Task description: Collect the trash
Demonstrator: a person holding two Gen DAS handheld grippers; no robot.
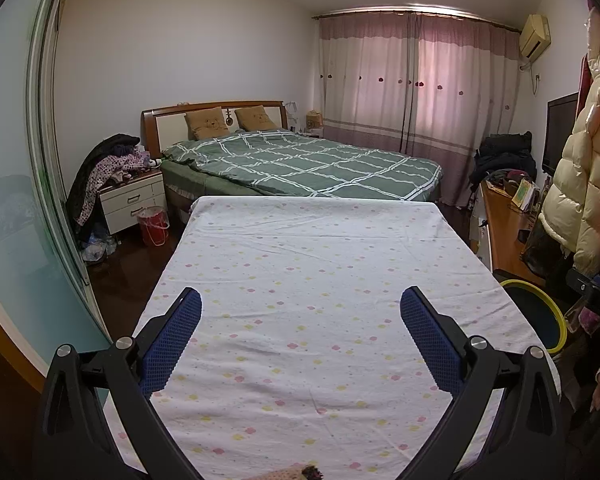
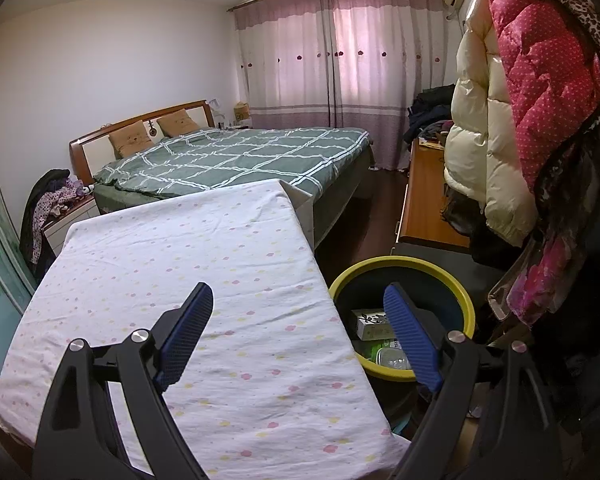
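Observation:
A table with a white flowered cloth (image 1: 308,280) fills the middle of both views (image 2: 180,264). A dark bin with a yellow rim (image 2: 470,312) stands at its right side; it also shows in the left wrist view (image 1: 561,320). In the bin lie a white box (image 2: 370,322) and a green-and-clear packet (image 2: 388,356). My left gripper (image 1: 300,304) is open and empty above the cloth. My right gripper (image 2: 298,300) is open and empty, its right finger over the bin, its left finger over the table edge.
A bed with a green checked cover (image 1: 300,160) lies behind the table. A nightstand piled with clothes (image 1: 132,196) and a red bucket (image 1: 153,226) are at the left. Hanging jackets (image 2: 520,100) and a wooden desk (image 2: 424,204) are at the right.

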